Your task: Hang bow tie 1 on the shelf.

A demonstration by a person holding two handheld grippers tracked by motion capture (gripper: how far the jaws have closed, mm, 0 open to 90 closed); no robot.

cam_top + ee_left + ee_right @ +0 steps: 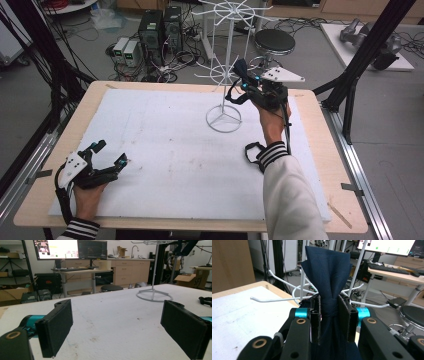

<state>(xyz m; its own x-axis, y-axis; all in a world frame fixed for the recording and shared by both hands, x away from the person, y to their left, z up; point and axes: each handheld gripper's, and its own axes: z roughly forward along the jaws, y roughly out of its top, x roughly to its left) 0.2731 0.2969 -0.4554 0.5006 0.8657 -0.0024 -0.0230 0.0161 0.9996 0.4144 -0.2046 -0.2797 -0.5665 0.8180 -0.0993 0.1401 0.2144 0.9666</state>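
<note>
Cloth (329, 272): navy, bunched (perhaps a strap), clamped by right gripper (329, 315) fingers; left gripper (117, 325) fingers apart.

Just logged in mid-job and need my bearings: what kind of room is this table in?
Most likely a lab or workshop. Computer towers sit on the floor among loose cables, a monitor stands on a desk, and cardboard boxes are stacked nearby.

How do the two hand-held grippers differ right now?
The right gripper has its jaws pinched shut on a dark blue cloth; the left gripper stands wide open with nothing between its pads. The right one is lifted up by the white wire rack; the left sits low on the white table cover. Both have black jaws.
</note>
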